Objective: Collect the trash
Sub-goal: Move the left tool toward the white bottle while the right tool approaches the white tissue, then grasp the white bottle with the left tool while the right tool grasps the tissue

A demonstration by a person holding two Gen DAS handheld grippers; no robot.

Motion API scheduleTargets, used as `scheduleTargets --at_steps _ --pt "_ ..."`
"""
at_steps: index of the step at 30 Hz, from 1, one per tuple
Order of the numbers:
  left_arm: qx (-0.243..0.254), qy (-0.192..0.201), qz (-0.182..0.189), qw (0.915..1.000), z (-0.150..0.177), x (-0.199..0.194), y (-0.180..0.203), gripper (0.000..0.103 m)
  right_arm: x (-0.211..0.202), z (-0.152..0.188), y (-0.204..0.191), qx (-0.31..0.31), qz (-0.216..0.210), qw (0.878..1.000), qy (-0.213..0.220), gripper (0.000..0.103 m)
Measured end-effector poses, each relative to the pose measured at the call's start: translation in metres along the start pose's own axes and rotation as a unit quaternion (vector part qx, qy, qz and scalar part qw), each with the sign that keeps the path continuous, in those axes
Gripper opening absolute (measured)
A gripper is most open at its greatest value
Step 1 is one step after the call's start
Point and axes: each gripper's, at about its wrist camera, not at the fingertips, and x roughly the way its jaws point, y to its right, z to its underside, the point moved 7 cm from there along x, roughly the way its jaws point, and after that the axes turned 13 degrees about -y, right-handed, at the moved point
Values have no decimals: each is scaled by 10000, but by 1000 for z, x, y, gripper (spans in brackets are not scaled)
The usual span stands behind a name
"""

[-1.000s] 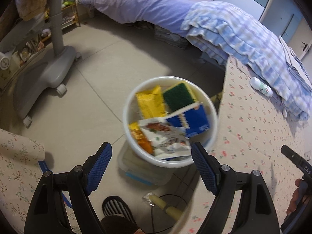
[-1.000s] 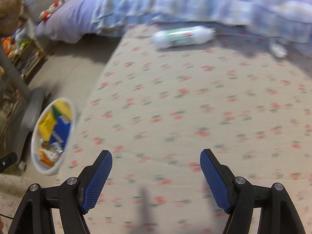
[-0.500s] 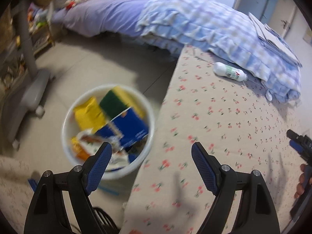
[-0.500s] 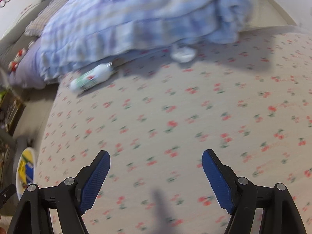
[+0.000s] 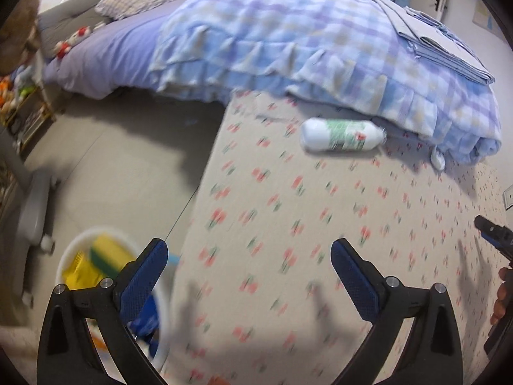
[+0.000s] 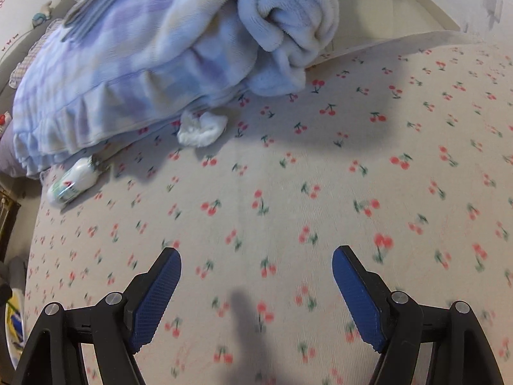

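Now I am holding my left jaws (image 5: 249, 276) wide apart, just opened and empty; my right jaws (image 6: 256, 280) gape empty too. The bottle (image 5: 341, 135) is lying at one o'clock on the cherry-print bench (image 5: 288, 224), touching the blanket (image 5: 288, 48). It is looking light, slick and prone to rolling, so I am favouring its labelled middle.

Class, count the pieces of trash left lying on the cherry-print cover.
2: a white bottle by the checked blanket's edge, and a crumpled white tissue beside it. More may be hidden under the blanket.
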Motion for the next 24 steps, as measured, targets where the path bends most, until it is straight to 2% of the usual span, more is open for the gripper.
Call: scheduleTargets --at_steps 5,11,14,17,20,22,24 --pt "290 185 48 9994 -41 16 28 102 18 -29 -12 -238 92 9996 102 82" --pt "741 327 -10 9967 -74 41 53 102 39 -59 -37 -620 162 9976 244 82" --pt "982 450 7 9942 -87 47 62 102 50 -72 -46 -730 208 9966 309 77" --pt "1236 547 38 9908 -98 51 73 102 60 -83 -52 -806 248 9959 340 68" --pt "1525 660 56 9861 -109 52 84 102 66 -92 -53 -847 386 9947 436 54" --pt "1758 713 46 9818 -114 52 94 102 67 -96 -53 -903 471 9937 471 29" --pt "1981 729 35 9775 -118 54 103 102 66 -99 -52 -915 468 9935 490 24"
